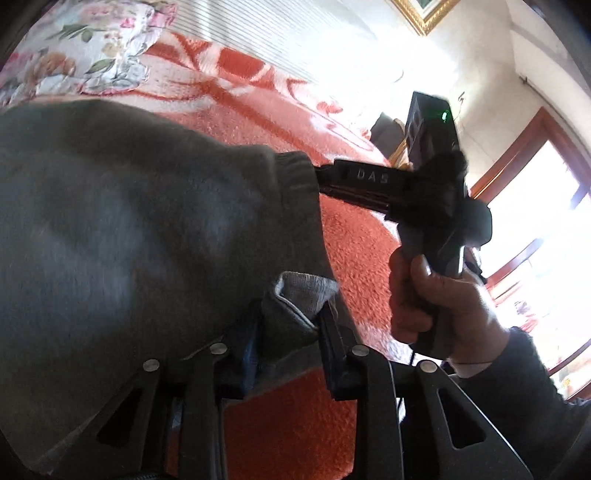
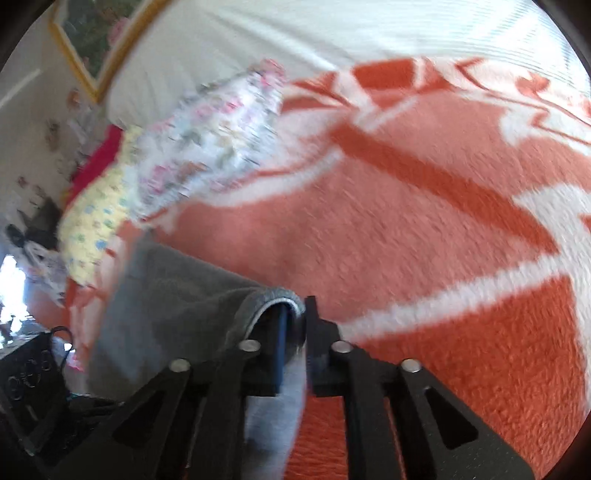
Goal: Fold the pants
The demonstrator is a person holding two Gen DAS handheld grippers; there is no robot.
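Dark grey pants (image 1: 129, 221) lie bunched on an orange and white blanket (image 1: 354, 243) and fill the left of the left wrist view. My left gripper (image 1: 291, 325) is shut on a fold of their edge, pale lining showing between the fingers. Further off, my right gripper (image 1: 318, 181), held by a hand (image 1: 436, 306), pinches the ribbed hem (image 1: 295, 170). In the right wrist view the right gripper (image 2: 295, 321) is shut on the rolled grey edge of the pants (image 2: 177, 295), with cloth hanging down between the fingers.
A floral pillow (image 1: 74, 55) lies at the far left of the blanket (image 2: 424, 221), with a yellow patterned cloth (image 2: 92, 225) beside it. A white striped sheet (image 2: 332, 33) lies beyond. A bright wood-framed window (image 1: 532, 221) stands at the right.
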